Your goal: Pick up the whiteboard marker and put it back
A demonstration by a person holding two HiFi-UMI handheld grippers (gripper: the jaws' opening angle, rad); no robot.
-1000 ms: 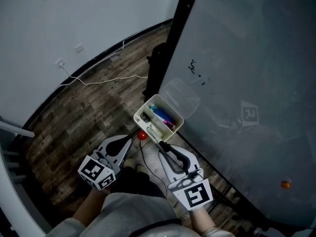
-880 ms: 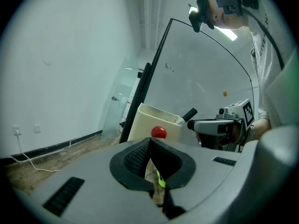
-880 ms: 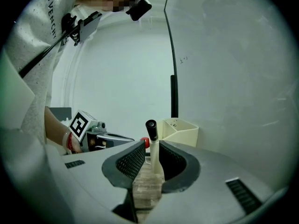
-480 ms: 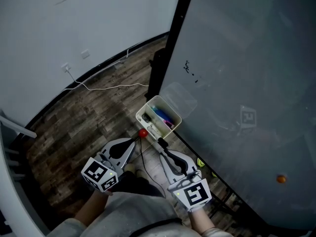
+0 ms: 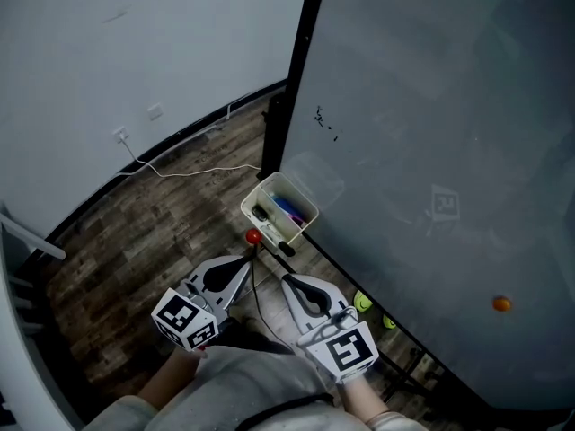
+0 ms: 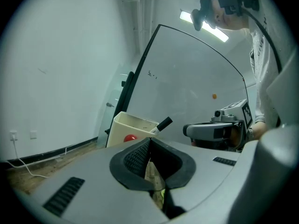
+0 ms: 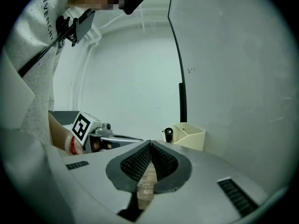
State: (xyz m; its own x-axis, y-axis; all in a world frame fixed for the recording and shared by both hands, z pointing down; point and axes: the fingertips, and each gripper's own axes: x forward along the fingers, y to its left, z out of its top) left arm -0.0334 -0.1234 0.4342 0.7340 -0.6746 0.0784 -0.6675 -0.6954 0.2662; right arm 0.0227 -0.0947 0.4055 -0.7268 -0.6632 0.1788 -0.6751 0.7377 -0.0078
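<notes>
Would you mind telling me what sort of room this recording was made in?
Probably an office or meeting room, though that is a guess. A large standing whiteboard has a cream marker tray beside its frame. There is also a wood-plank floor and a plain white wall with a socket.

Cream tray, black-capped marker, red ball, brown wood-grain floor. The grey left tool and right tool bear black-and-white square patterns.
</notes>
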